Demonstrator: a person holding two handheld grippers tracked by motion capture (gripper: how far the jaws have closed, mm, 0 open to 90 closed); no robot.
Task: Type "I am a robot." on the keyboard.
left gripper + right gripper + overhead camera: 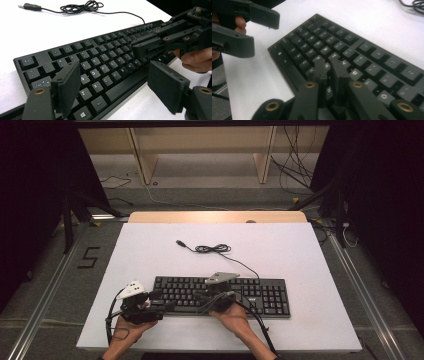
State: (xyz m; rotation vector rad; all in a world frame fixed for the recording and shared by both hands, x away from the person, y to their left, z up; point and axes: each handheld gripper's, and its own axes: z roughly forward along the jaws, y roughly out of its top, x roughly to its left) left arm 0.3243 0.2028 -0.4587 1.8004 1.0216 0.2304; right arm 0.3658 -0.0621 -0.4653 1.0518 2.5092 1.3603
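We start from the keyboard [222,296], which lies flat on the white bench [150,255], close to the edge where the person stands. Its cable [215,249] runs from the back of the keyboard and lies in a loose coil behind it, and the plug [181,243] at the end is free on the bench, not connected to anything we can see.

Above the middle letter keys of the keyboard we see the right hand-held gripper [329,65]. Its jaws are almost fully together, with only a thin gap, and nothing is between them; the tips point down at the keys. We cannot tell if they already touch a key or stand just above it.

At the left front corner of the keyboard we find the left hand-held gripper [112,85]. Its jaws stand wide apart and hold nothing; the front edge of the keyboard shows between them, but the pads [68,87] do not press on it.

We judge that the work is at its beginning. The closed right tips look ready to press a key, and the left one is perhaps there to steady the keyboard. No key looks pressed down. What is left, we think, is the pressing itself, and maybe the cable.
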